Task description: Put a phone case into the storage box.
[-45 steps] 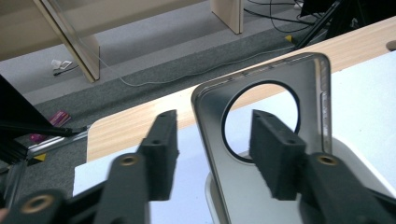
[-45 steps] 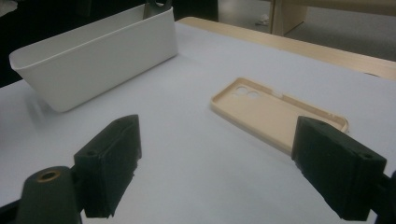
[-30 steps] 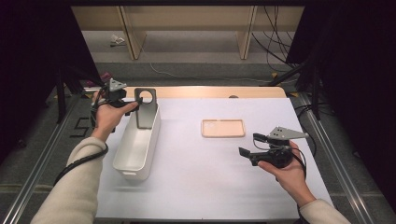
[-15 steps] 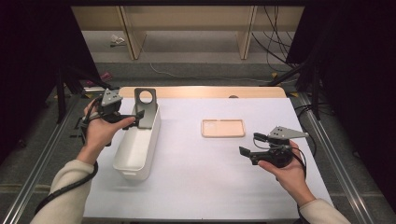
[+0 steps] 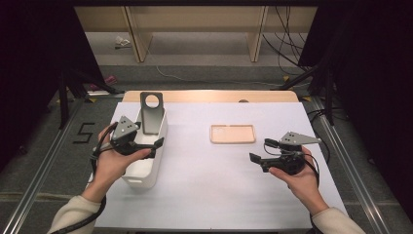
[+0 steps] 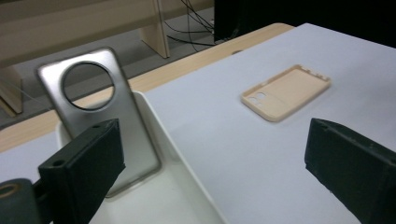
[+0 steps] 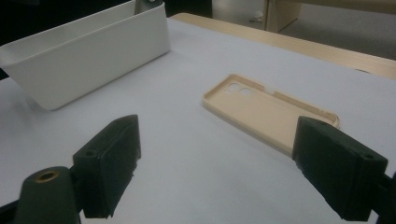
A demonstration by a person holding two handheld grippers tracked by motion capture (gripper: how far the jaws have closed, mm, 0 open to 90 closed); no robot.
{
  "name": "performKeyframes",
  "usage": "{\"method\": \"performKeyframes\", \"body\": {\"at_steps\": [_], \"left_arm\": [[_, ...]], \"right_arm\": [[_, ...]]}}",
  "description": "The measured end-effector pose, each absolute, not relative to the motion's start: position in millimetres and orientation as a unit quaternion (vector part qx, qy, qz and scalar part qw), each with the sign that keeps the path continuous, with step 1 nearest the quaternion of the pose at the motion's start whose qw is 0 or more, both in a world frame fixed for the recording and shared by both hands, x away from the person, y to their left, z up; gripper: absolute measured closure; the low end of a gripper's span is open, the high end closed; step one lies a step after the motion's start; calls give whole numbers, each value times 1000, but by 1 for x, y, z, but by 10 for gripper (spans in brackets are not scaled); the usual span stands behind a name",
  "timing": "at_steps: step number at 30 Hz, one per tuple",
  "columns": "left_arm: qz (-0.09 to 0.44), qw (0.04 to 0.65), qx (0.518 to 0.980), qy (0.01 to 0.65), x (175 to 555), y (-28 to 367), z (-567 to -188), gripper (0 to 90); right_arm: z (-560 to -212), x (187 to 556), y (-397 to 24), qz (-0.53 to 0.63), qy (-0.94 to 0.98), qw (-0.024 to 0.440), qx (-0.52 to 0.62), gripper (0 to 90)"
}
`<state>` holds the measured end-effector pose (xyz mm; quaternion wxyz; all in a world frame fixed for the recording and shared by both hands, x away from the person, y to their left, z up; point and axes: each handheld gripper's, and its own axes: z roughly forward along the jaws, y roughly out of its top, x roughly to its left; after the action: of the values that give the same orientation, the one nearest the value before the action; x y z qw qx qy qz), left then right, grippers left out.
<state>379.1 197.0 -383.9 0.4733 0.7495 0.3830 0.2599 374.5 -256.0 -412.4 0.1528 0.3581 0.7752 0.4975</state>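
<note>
A grey phone case (image 5: 151, 113) with a round hole stands upright in the far end of a white bin (image 5: 146, 175), leaning on its end wall. My left gripper (image 5: 157, 146) hovers over the bin's middle. Its jaws have just been opening and now stand open with nothing between them. In the left gripper view (image 6: 217, 186) the grey case (image 6: 135, 140) is ahead on the left and a beige phone case (image 6: 286, 92) lies on the right. The beige case (image 5: 233, 133) lies flat, hollow side up. My right gripper (image 5: 259, 151) is open and empty just short of it (image 7: 271, 112).
The white table sheet (image 5: 204, 195) spreads between bin and right hand. A wooden table edge (image 5: 209, 95) runs along the far side. Beyond it are shelf legs (image 5: 255, 34) and floor cables. The bin's long wall (image 7: 93, 51) faces the right gripper (image 7: 233, 172).
My left gripper has let go of the grey case and drawn back toward the person along the bin. The case stays leaning in the bin. The right hand has kept still.
</note>
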Motion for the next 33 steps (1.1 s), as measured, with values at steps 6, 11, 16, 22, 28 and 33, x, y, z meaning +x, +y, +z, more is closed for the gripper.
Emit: {"method": "performKeyframes", "body": {"at_steps": [6,11,16,22,28,33], "left_arm": [[251,487,753,364,361,185,-389,51],[257,496,754,345,339,173,-396,70],[253,498,762,329,328,167,-404,73],[255,495,765,324,328,167,-408,74],[256,493,766,322,328,168,-410,77],[258,495,765,322,328,167,-409,78]], "right_arm": [[-412,375,-256,496,776,152,357,163],[-411,377,-256,498,775,154,357,163],[-411,378,-255,499,775,154,356,162],[-412,380,-254,499,776,152,355,162],[-413,381,-256,498,775,153,358,162],[-413,381,-255,498,775,152,358,162]]}}
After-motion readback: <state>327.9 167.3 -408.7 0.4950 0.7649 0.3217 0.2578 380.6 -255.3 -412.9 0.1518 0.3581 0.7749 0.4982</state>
